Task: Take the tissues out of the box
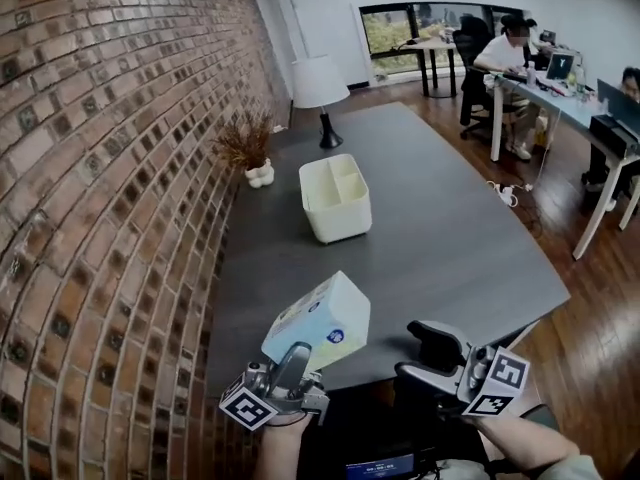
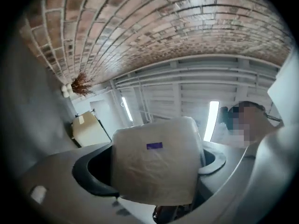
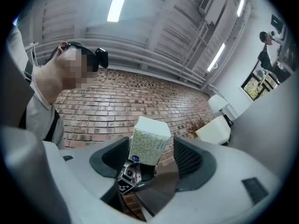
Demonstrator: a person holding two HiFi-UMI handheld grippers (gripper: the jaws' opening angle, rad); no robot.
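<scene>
A soft pack of tissues [image 1: 316,323], pale with blue print, is held tilted above the table's near edge. My left gripper [image 1: 292,363] is shut on its lower end. In the left gripper view the pack [image 2: 154,171] fills the space between the jaws. My right gripper [image 1: 428,353] stands open just to the right of the pack, with nothing between its fingers. In the right gripper view the pack [image 3: 148,141] shows ahead between the spread jaws. The white box [image 1: 335,198], with open compartments, stands on the dark table [image 1: 450,248] further back.
A brick wall [image 1: 110,168] runs along the table's left side. A dried plant [image 1: 250,148] and a white lamp [image 1: 320,86] stand at the far end. People sit at desks [image 1: 560,98] at the far right, across a wooden floor.
</scene>
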